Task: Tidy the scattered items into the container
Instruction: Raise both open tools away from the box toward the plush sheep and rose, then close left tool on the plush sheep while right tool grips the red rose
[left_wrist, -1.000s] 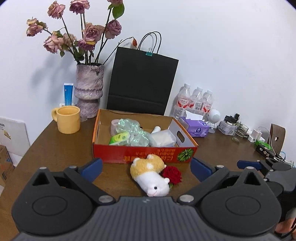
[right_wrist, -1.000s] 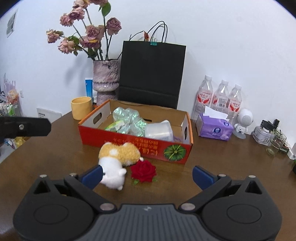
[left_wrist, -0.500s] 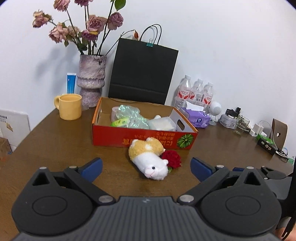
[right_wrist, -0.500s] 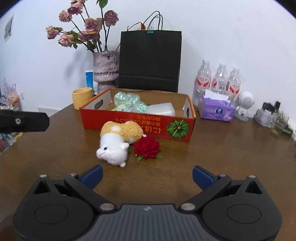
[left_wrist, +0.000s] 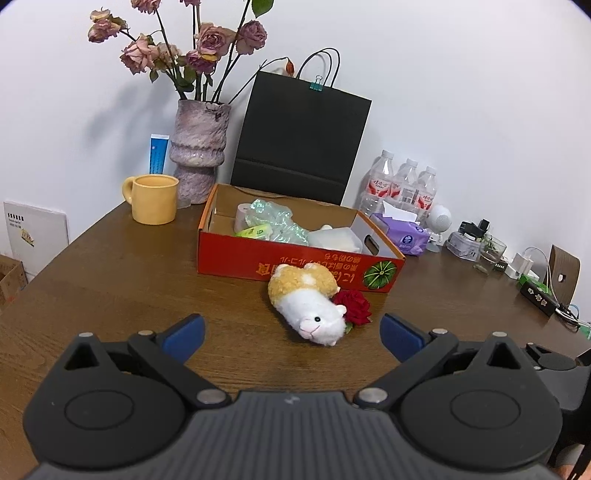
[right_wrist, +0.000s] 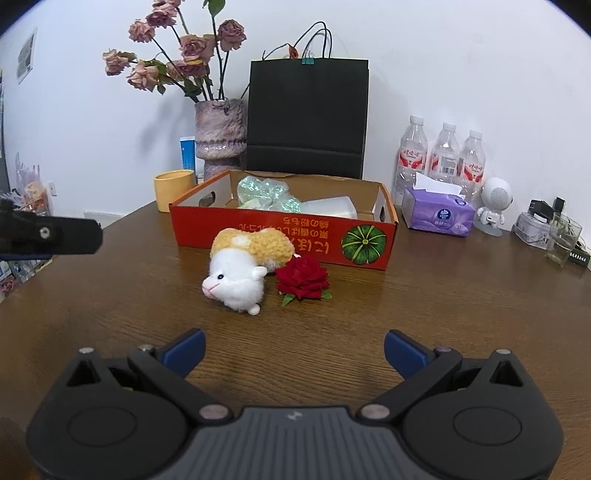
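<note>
A plush hamster (left_wrist: 306, 302) (right_wrist: 242, 267), yellow and white, lies on the wooden table just in front of an open red cardboard box (left_wrist: 236, 258) (right_wrist: 258, 240). A red rose head (left_wrist: 354, 306) (right_wrist: 302, 277) lies beside the hamster, touching it. The box holds a greenish plastic bag (left_wrist: 279, 221) (right_wrist: 264, 194), a white container and a tape roll. My left gripper (left_wrist: 291, 332) is open and empty, short of the hamster. My right gripper (right_wrist: 294, 349) is open and empty, short of the rose.
Behind the box stand a vase of dried roses (left_wrist: 199, 147), a black paper bag (left_wrist: 299, 136) and a yellow mug (left_wrist: 153, 199). To the right are water bottles (right_wrist: 443, 155), a purple tissue pack (right_wrist: 437, 216), a small white robot figure (right_wrist: 493, 201) and desk clutter.
Both grippers have drawn back and away from the box, so the hamster and rose now sit farther off. The objects have not moved on the table.
</note>
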